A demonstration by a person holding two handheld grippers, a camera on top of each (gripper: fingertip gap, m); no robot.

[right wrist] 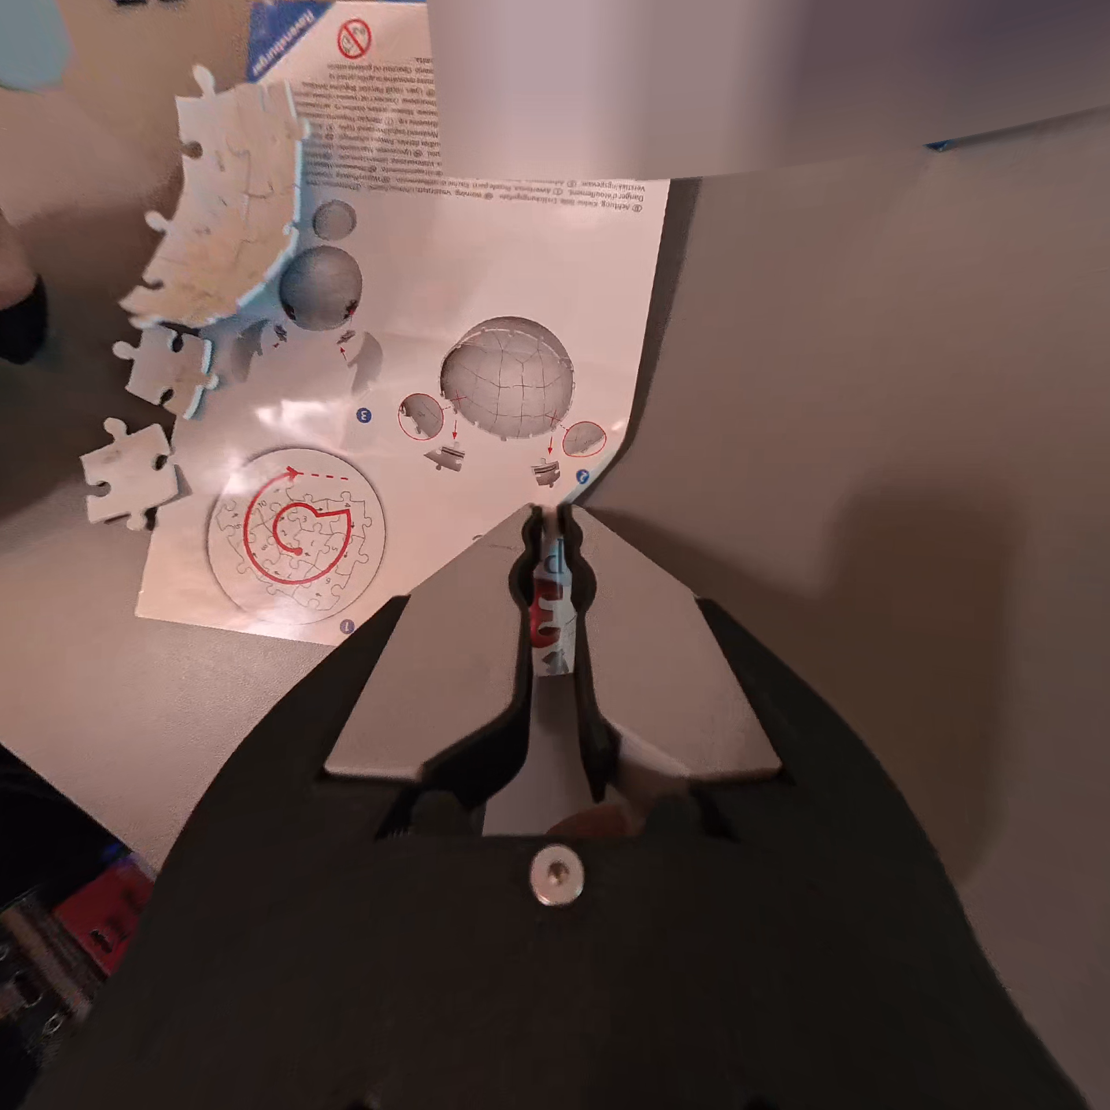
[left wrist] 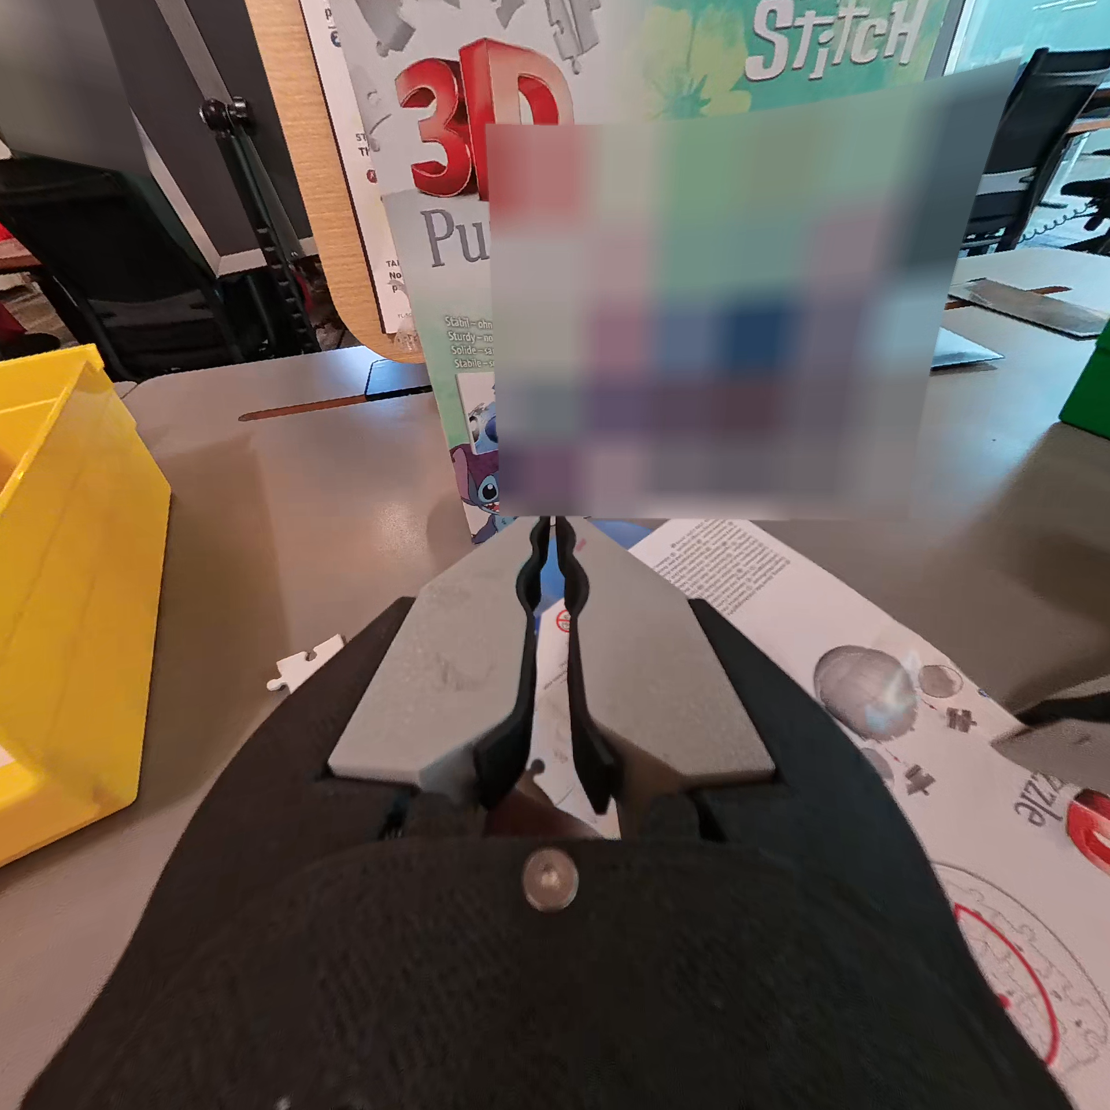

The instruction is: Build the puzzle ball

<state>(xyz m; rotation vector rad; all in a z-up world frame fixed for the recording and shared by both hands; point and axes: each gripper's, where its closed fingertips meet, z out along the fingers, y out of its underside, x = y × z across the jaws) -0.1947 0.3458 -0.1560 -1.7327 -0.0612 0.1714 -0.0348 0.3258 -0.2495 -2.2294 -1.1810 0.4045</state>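
A curved section of joined white puzzle pieces [right wrist: 222, 204], back side showing, is at the upper left of the right wrist view, over the instruction sheet [right wrist: 480, 270]. Two loose pieces [right wrist: 165, 372] [right wrist: 129, 474] lie below it, and another loose piece [left wrist: 306, 664] lies left of my left gripper. My left gripper [left wrist: 552, 525] is closed to a thin slit above the sheet [left wrist: 751, 570]. A blurred patch hides what is beyond its tips. My right gripper [right wrist: 548, 510] is closed to a thin slit over the sheet's lower right corner, with nothing between the fingers.
The puzzle box [left wrist: 456, 180] stands upright ahead of the left gripper on the grey table [left wrist: 288, 510]. A yellow bin [left wrist: 72, 570] is at the left and a green box [left wrist: 1090, 390] at the right edge. Chairs stand behind the table. The left gripper's tips are roughly 20 centimeters from the right gripper's.
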